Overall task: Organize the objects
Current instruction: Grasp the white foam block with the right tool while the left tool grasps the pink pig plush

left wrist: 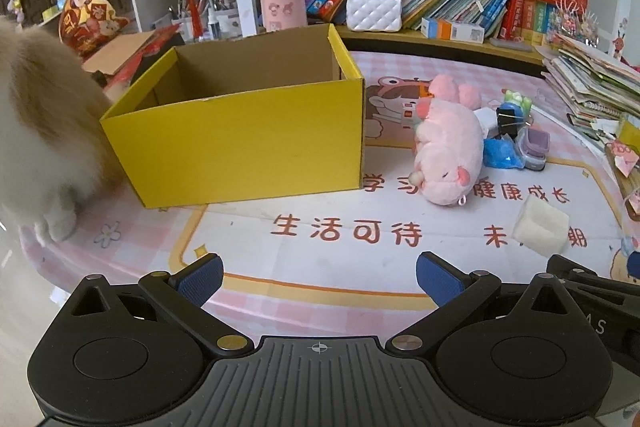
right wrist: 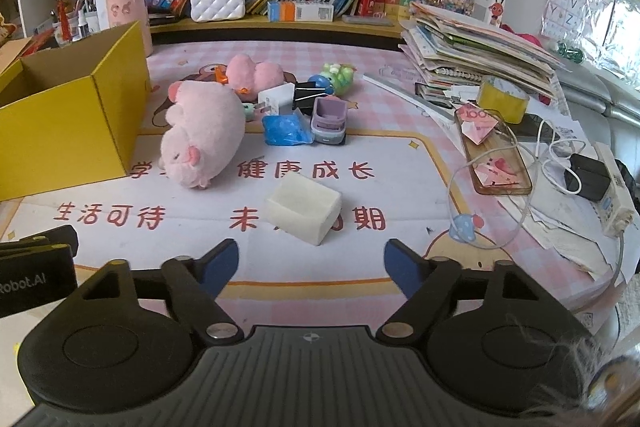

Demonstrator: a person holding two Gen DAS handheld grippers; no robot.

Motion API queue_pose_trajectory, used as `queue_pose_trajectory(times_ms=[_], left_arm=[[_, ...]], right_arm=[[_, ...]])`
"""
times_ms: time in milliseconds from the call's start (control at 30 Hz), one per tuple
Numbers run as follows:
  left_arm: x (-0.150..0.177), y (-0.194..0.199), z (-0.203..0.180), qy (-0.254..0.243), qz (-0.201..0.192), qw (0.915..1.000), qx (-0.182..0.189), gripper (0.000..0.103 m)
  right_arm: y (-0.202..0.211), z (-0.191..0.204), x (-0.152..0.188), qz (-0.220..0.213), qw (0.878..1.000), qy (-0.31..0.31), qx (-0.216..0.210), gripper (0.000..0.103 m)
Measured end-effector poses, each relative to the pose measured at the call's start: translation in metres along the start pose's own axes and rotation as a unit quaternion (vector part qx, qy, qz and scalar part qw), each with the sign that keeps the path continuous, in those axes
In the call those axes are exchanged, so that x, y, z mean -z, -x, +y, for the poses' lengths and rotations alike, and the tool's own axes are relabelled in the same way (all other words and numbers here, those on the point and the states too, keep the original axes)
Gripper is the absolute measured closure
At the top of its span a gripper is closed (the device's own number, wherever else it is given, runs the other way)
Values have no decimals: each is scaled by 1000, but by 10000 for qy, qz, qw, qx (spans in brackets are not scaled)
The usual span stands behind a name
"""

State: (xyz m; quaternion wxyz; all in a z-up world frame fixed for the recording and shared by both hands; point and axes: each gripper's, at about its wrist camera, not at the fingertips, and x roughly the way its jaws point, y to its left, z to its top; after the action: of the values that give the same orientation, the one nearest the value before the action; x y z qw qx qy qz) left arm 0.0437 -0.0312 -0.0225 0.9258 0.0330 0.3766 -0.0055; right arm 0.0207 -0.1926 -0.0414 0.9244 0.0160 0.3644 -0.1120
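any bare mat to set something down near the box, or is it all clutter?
Bare mat lies in front of the yellow box, between it and the left gripper; another patch sits between the white foam block and the phone case. Crowded: the small toys behind the pink plush pig, and the paper stack at the right edge.

The desk [right wrist: 400, 163] wears a pink printed mat; a yellow box [left wrist: 240, 143] sits toward its left edge. Mid-desk lie a plush pig [right wrist: 204, 135], small toys and a white sponge [right wrist: 304, 207]; papers [right wrist: 472, 51] crowd the right edge.
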Motion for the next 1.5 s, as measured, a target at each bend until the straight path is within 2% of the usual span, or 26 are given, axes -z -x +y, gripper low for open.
queue_pose_trajectory(times_ms=[133, 400, 467, 600, 700, 767, 800, 833, 967, 1233, 1367, 1500], left_arm=[[-3, -7, -7, 81, 70, 9999, -3, 1], [-15, -15, -18, 305, 38, 9993, -195, 1], [-18, -15, -19, 384, 12, 9990, -234, 1], [-23, -15, -21, 486, 0, 9985, -266, 1], [-26, -14, -22, 540, -33, 9981, -305, 1], [-29, -13, -25, 562, -69, 9978, -349, 1], [-31, -13, -26, 570, -95, 9977, -357, 1], [-33, -13, -28, 589, -114, 9975, -382, 1], [-43, -20, -41, 598, -162, 9977, -267, 3], [-71, -57, -86, 370, -152, 9988, 271, 4], [-85, -91, -106, 177, -30, 9996, 205, 4], [-90, -122, -122, -141, 114, 9998, 67, 9]], right_arm=[[-14, -7, -5, 103, 9999, 28, -85, 36], [-46, -17, -21, 260, 9986, 205, -414, 37], [-55, -18, -25, 302, 9980, 272, -494, 36], [-73, -17, -31, 378, 9959, 414, -707, 27], [-86, -13, -34, 439, 9939, 532, -859, 27], [-94, -12, -36, 484, 9924, 606, -953, 29], [-98, -12, -37, 492, 9920, 652, -963, 33], [-101, -12, -38, 500, 9916, 705, -964, 41], [-104, -24, -46, 451, 9885, 745, -1234, 52], [-101, -70, -67, 192, 9921, 490, -1141, 54], [-97, -86, -73, 103, 9922, 389, -1177, 54], [-94, -92, -75, 54, 9915, 407, -1235, 54]])
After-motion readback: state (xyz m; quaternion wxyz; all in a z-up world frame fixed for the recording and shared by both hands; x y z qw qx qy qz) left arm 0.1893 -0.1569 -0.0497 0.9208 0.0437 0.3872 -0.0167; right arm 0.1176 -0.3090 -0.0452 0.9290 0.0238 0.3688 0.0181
